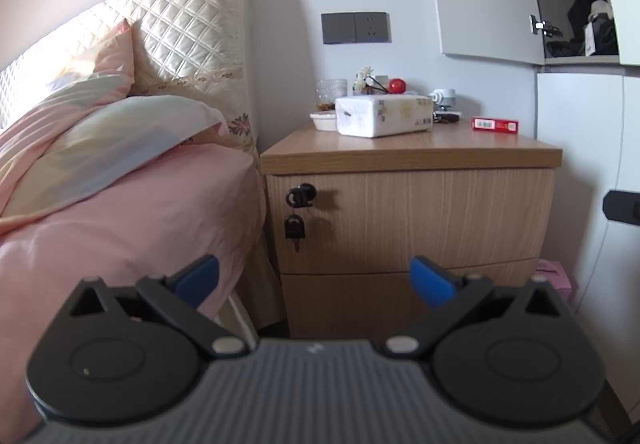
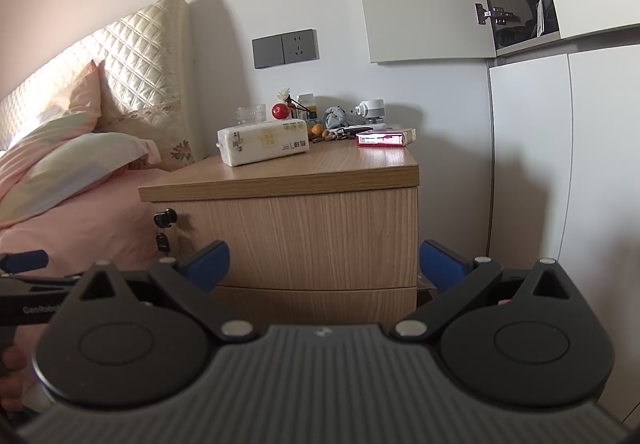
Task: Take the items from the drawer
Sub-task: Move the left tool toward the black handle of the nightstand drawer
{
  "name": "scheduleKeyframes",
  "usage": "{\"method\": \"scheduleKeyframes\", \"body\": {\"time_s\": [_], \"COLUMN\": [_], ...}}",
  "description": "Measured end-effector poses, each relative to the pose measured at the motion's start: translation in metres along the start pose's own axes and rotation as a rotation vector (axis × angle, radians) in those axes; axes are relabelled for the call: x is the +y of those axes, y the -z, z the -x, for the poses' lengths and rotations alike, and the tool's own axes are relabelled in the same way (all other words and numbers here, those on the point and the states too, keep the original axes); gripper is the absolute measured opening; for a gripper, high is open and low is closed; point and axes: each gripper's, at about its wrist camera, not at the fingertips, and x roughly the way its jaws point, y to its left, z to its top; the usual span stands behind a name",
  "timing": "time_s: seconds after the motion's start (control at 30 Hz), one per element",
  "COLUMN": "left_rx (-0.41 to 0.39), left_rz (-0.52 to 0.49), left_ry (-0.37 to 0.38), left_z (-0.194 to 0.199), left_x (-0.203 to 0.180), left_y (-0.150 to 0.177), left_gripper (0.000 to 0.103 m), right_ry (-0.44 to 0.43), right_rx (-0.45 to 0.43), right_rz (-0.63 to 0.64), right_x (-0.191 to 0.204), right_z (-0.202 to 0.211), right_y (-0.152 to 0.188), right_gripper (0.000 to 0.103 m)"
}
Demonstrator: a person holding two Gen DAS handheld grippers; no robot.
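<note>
Your left gripper [image 1: 316,280] is spread wide with nothing between its blue fingers [image 1: 432,284], and it points at the front of the nightstand [image 1: 412,219], well short of it. Your right gripper [image 2: 324,264] is released too, jaws apart and empty, also aimed at the nightstand front from a little further right.

Both drawers are closed. The top drawer [image 1: 440,215] sits just under the nightstand top, and the lower drawer [image 1: 400,300] is below it, level with your left fingers. At the top drawer's left edge a lock [image 1: 300,195] holds a key, and a second key [image 1: 295,230] hangs beneath it.

On the nightstand top a tissue pack [image 1: 384,115] lies near the front, a red box [image 1: 495,124] rests toward the right edge, and small clutter crowds the back by the wall. Left of the nightstand, touching it, is the bed [image 1: 132,211].
</note>
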Motion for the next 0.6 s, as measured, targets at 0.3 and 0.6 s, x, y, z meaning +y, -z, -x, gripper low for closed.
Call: {"method": "scheduleKeyframes", "body": {"time_s": [0.3, 0.6], "left_rx": [-0.001, 0.000], "left_rz": [-0.012, -0.012], "left_ry": [-0.002, 0.001], "left_z": [0.009, 0.002], "left_x": [-0.001, 0.002], "left_y": [0.001, 0.002], "left_gripper": [0.103, 0.103], "right_ry": [-0.002, -0.008], "right_rx": [-0.001, 0.007], "right_rz": [0.001, 0.009], "right_x": [-0.001, 0.002], "right_z": [0.000, -0.005], "right_y": [-0.001, 0.000], "right_gripper": [0.103, 0.103]}}
